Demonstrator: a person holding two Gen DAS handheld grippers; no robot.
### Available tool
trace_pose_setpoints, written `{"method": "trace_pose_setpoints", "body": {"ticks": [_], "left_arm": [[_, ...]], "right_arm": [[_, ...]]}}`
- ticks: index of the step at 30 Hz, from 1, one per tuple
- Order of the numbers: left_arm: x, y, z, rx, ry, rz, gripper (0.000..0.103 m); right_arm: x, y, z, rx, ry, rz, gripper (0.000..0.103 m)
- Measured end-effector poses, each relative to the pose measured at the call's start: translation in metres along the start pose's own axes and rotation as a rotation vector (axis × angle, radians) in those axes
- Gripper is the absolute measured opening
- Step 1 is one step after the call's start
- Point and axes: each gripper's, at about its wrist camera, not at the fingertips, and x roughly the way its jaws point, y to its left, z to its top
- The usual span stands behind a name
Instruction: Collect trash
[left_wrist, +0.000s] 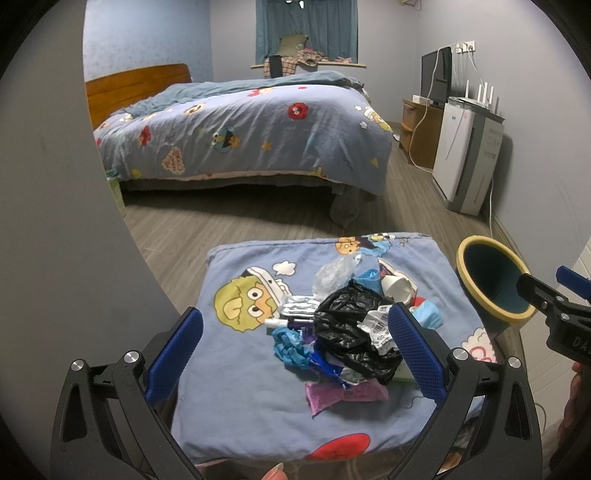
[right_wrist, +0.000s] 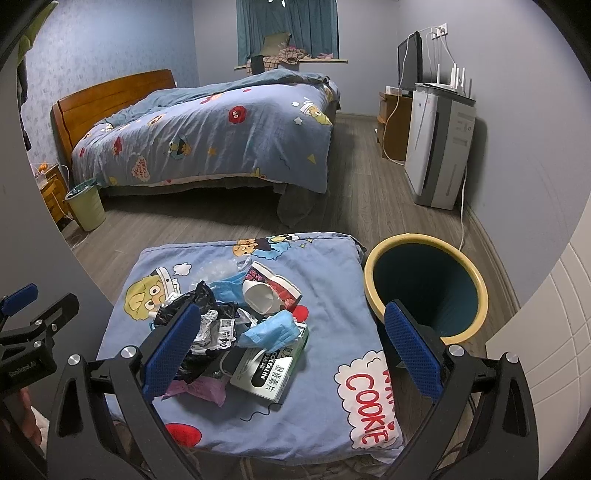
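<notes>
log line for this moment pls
stage: pre-grasp | left gripper: open, empty | right gripper: open, empty | trash pile: on cushion, untouched | bin: right of cushion, looks empty

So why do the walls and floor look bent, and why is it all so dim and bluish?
Left wrist view: a fisheye lens bows the wall and floorboards and leaves dark corners; the black plastic bag stays sharp. Right wrist view: same curving, clearest on the bin rim; dim, cool indoor light, soft shadow under the bed, no strong glare.
</notes>
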Motion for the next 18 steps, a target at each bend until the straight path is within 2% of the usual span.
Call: {"method": "trace_pose_setpoints", "body": {"ticks": [18], "left_arm": [[-0.0005, 0.0, -0.0004, 0.0, 0.003, -0.001, 0.1]], "right_arm": [[0.0025, -0.0003, 0.0021, 0.006, 0.011, -0.012, 0.098]]}}
